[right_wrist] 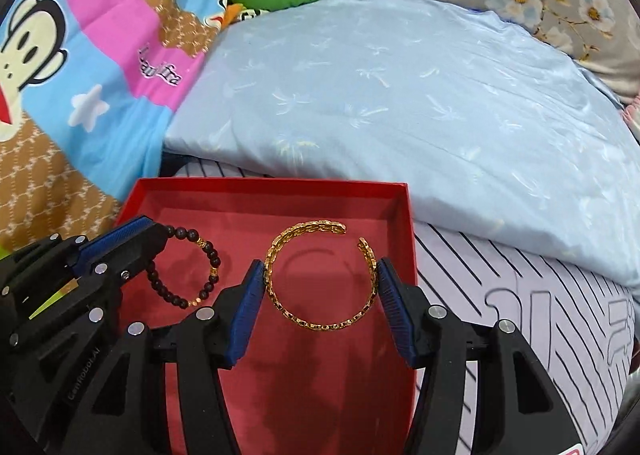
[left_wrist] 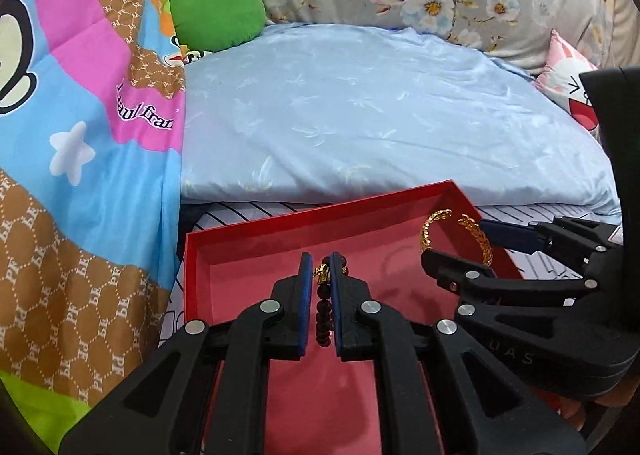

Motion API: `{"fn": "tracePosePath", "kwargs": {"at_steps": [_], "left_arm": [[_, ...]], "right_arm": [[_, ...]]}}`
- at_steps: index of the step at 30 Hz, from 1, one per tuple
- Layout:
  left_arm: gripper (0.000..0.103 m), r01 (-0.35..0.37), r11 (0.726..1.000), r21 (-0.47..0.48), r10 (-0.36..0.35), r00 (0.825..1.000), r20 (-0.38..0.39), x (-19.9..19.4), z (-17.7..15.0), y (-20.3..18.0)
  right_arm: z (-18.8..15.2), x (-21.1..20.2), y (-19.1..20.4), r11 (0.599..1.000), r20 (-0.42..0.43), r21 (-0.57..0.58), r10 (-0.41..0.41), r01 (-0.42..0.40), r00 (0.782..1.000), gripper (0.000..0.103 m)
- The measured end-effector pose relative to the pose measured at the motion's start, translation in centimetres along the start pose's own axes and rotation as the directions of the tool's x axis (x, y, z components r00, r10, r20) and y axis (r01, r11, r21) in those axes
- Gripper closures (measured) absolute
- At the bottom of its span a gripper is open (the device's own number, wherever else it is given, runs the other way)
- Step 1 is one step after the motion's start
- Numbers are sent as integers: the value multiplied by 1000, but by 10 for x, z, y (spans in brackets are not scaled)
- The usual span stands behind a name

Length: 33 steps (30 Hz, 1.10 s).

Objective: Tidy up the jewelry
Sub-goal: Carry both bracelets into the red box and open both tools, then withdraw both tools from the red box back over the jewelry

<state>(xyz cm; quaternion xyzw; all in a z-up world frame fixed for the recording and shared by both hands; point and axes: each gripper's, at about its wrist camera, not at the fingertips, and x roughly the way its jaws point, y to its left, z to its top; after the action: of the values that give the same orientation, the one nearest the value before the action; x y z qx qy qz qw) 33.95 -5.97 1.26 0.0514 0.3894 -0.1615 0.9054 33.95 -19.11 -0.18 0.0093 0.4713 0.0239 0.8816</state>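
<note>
- Jewelry here is two bracelets, both held over the open red box (right_wrist: 256,191) that sits on a striped sheet (right_wrist: 520,287)
- Beaded bracelet (left_wrist: 323,313) of dark round beads with a few gold ones is pinched edge-on in the left gripper (left_wrist: 321,267); its blue pads are nearly together, with only the strand between them
- From the right wrist view the same beaded bracelet (right_wrist: 200,275) hangs as a loop out of the left gripper (right_wrist: 140,235), above the left part of the box floor
- Gold cuff bracelet (right_wrist: 320,275), an open chain-pattern ring with its gap at the far right, sits across the right gripper (right_wrist: 320,279); the fingers stand about half open and each blue pad presses an outer side of the cuff
- In the left wrist view the gold cuff bracelet (left_wrist: 456,235) shows by the box's far right corner, in the right gripper (left_wrist: 460,243)
- Beyond the box lies a pale blue pillow (left_wrist: 380,107), with a cartoon-print blanket (left_wrist: 80,115) to its left and a green cushion (left_wrist: 218,13) behind
</note>
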Motion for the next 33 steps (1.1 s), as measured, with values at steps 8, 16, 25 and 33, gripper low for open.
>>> {"fn": "tracePosePath", "kwargs": {"at_steps": [8,16,25,33], "left_arm": [[68,-35,999,10,35,999,-28,23,-2,3],[60,-76,997,10,76,997,-13,20,1,3],[58,-72,997,40,69,996,58,-45,-12,-20],[58,-56,998,43,53,996,77,-108,-49,-42]], "right_arm": [[-9,18,-10,999,-24,33,-36,37,999,47],[-9,7,-8,999,14,26,-43,43,999,43],[-41,-64,-4,999,96,27,-41,39,995,42],[-95,-130,6,997,156,32,-68,64,985,42]]}}
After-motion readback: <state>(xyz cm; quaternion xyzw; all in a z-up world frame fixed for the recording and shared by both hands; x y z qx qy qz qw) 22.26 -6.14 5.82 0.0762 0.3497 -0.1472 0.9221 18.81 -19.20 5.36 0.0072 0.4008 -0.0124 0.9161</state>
